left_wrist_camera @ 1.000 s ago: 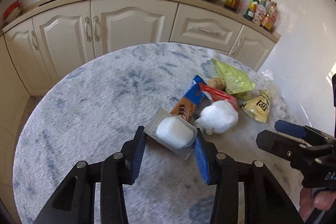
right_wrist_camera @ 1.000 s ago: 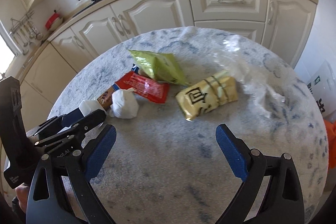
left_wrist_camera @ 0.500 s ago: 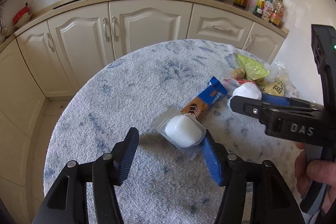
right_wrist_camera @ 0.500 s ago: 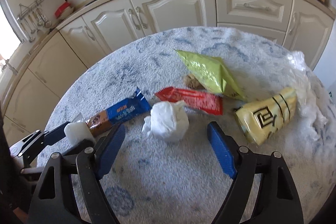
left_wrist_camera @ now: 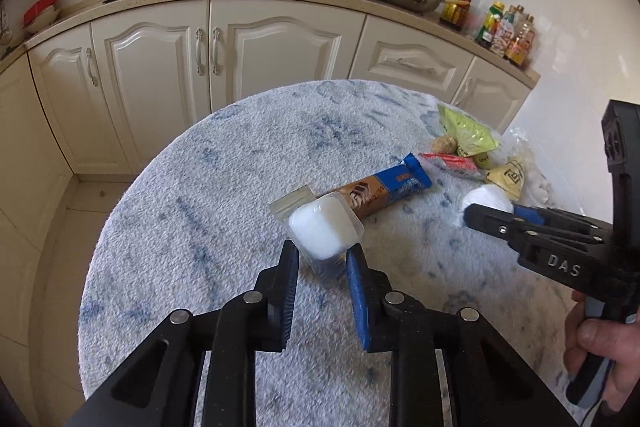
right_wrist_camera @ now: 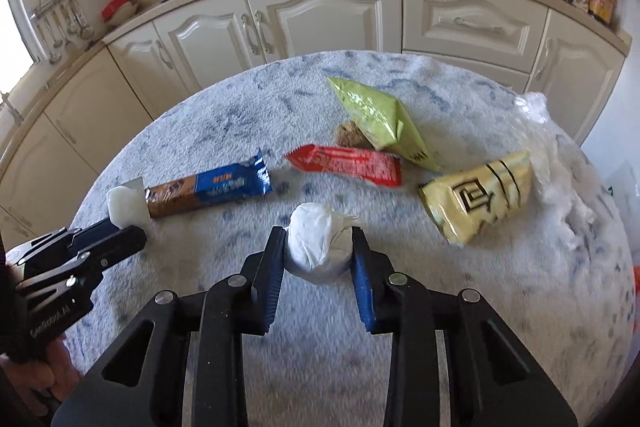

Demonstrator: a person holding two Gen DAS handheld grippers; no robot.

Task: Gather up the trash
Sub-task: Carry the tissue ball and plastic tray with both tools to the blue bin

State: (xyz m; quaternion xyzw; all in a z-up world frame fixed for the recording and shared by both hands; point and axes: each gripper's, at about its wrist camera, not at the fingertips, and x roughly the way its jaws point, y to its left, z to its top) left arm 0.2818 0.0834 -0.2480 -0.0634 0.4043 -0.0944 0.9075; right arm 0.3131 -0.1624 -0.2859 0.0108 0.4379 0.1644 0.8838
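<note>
left tool [left_wrist_camera: 322,261]: jaws just closed in, clamped on the clear plastic cup [left_wrist_camera: 323,230], its bottom edge hidden between the pads | right tool [right_wrist_camera: 319,249]: jaws just closed in, clenched on the white paper wad [right_wrist_camera: 320,242] | both on the round surface [right_wrist_camera: 224,119] | wrappers beyond; brown lump [right_wrist_camera: 347,135] half hidden behind green bag [right_wrist_camera: 380,117]

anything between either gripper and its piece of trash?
Nothing visible. The left gripper, jaws just closed, pinches the plastic cup; the right gripper, also just closed, clamps the tissue ball. No bin is in view.
</note>
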